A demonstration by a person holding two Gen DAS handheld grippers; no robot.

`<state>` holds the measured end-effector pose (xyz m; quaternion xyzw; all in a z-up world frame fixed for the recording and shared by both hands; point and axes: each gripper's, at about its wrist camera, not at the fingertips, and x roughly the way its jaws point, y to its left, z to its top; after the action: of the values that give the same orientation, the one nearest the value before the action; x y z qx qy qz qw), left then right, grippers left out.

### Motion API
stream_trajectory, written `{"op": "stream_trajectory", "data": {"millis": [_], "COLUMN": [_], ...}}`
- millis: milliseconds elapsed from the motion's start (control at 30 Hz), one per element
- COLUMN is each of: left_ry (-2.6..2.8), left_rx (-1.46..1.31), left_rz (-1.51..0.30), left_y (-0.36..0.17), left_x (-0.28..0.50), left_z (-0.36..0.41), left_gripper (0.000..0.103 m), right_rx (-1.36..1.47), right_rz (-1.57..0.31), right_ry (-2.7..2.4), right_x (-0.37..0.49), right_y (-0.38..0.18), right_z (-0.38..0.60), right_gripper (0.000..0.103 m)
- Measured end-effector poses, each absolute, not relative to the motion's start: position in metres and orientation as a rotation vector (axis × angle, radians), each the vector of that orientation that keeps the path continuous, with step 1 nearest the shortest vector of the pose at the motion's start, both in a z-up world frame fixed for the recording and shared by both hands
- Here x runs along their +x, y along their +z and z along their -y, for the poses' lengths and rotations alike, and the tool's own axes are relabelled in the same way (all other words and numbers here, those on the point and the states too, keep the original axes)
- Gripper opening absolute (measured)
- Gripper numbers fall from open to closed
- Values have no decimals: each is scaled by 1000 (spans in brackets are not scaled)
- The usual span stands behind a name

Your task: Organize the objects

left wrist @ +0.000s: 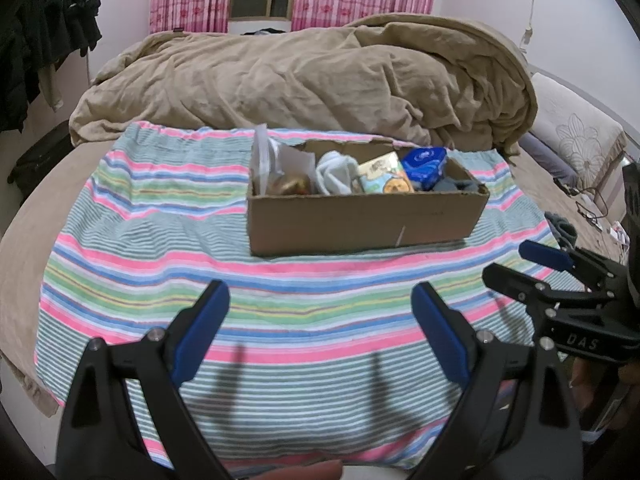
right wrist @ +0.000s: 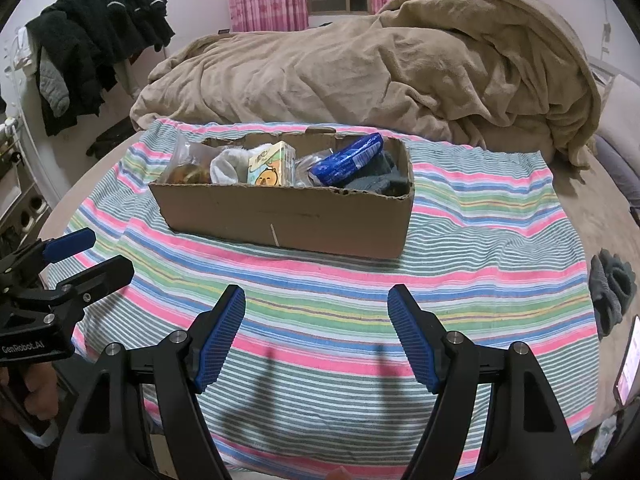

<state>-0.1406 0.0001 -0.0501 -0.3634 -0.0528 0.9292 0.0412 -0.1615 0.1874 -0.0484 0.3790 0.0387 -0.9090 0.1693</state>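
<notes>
Here the cardboard box (left wrist: 362, 216) serves as the reference; it rests on the striped cloth (left wrist: 160, 280) spread over the bed, in front of the tan blanket (left wrist: 320, 80). Inside the box, from its left end to its right end: a clear plastic bag (left wrist: 262, 160) standing against the left wall, a gold-coloured round item (left wrist: 294, 186) low beside it, a white bundled cloth (left wrist: 334, 172), a small carton with a cartoon face (left wrist: 386, 178), a blue packet (left wrist: 424, 164) tilted on top, and grey fabric (left wrist: 456, 186) at the right end. Left of the box and nearer the camera, the left gripper (left wrist: 320, 320) hangs above the cloth with its blue pads (left wrist: 200, 332) spread apart and nothing between them. Right of the box and nearer the camera, the right gripper (right wrist: 316, 328) is likewise spread wide and empty over the cloth. Farther right of the box, off the cloth edge, a dark grey glove (right wrist: 610, 290) lies on the bed sheet.
</notes>
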Motion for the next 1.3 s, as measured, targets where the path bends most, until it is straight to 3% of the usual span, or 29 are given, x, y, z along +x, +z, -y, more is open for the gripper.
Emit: {"op": "stream_trajectory", "data": {"millis": [1300], "left_ry": [2843], "left_rx": [-1092], "left_rz": [180], "left_y": [-46], "left_x": [-138], "left_z": [4], "left_gripper": [94], "right_rx": [1073], "right_rz": [-103], "right_ry": [-2592], "right_x": [-162], "right_y": [-47], "right_z": [-188], "right_gripper": [77]}}
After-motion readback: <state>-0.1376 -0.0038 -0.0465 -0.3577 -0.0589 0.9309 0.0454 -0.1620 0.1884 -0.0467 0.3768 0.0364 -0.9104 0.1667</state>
